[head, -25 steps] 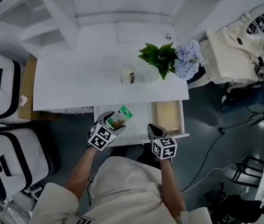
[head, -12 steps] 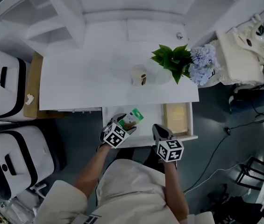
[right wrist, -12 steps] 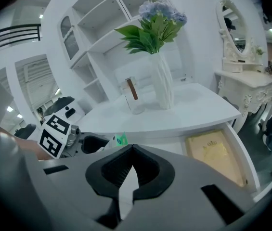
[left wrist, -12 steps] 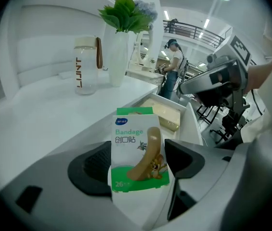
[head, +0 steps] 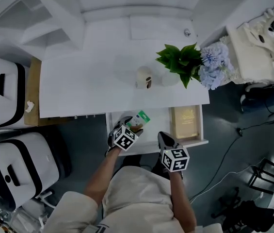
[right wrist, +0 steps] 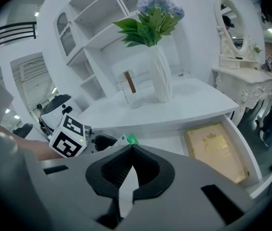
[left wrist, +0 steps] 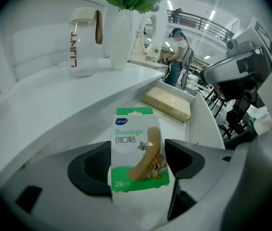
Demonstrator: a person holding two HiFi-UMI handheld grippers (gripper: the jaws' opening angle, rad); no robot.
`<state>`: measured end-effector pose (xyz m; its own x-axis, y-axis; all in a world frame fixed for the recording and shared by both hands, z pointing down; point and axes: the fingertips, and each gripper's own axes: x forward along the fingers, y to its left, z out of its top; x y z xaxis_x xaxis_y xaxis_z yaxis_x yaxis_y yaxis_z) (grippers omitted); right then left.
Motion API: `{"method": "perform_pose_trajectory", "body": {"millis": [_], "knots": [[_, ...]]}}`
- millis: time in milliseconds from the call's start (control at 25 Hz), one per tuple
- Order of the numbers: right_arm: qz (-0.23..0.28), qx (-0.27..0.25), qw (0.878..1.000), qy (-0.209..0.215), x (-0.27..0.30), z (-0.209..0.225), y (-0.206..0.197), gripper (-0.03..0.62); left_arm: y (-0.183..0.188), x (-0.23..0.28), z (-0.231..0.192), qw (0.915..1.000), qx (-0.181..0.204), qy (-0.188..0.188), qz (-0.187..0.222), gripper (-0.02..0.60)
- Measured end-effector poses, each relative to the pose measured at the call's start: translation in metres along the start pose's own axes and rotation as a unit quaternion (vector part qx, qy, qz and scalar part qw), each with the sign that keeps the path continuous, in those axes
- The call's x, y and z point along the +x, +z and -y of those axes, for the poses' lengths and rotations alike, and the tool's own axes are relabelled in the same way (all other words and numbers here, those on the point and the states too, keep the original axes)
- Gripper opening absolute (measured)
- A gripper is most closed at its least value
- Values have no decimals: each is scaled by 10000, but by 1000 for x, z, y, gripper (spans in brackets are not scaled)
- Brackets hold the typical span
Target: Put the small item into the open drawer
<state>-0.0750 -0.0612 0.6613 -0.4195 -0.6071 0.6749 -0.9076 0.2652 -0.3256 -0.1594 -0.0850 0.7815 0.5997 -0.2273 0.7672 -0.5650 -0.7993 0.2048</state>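
While the left tool (left wrist: 136,171) is clenching the bandage packet (left wrist: 138,148) upright between its pads, the task is looking about halfway done. The packet is being held off the surface (head: 93,81) and over the open drawer (head: 158,122), but it is not yet lying inside, and the jaws are not showing any sign of letting go. Judging from the head view, the packet is sticking out ahead of the left tool's tips, above the drawer's left part, while a flat gold box (head: 185,122) is lying well off to that tool's right. What is left, I judge, is lowering the packet toward the bare drawer floor ahead of the tool and opening the jaws. The right tool (right wrist: 131,170) is hanging just to the right of the left one, its jaws pressed together on nothing. Several things are proving hard to settle. The packet's lower end is disappearing between the left tool's pads, so the depth of the grip is unclear. That tool's own body is covering the drawer floor directly beneath it, so I cannot tell how high the packet is hanging or whether it is brushing anything. Both tools are also covering parts of the drawer's front edge in the head view. Beyond the tools, a bottle (left wrist: 83,42) and a vase (left wrist: 121,42) are standing on the surface.
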Motion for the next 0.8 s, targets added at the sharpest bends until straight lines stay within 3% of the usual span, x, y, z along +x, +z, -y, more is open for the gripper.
{"method": "perform_pose_trajectory", "body": {"millis": [480, 800], "knots": [[-234, -64, 9996, 157, 15, 0, -4, 25, -9, 40, -17, 9989, -328, 220, -265, 359], [-324, -210, 9985, 393, 21, -3, 1, 25, -3, 54, -31, 9941, -893, 576, -201, 359]]}}
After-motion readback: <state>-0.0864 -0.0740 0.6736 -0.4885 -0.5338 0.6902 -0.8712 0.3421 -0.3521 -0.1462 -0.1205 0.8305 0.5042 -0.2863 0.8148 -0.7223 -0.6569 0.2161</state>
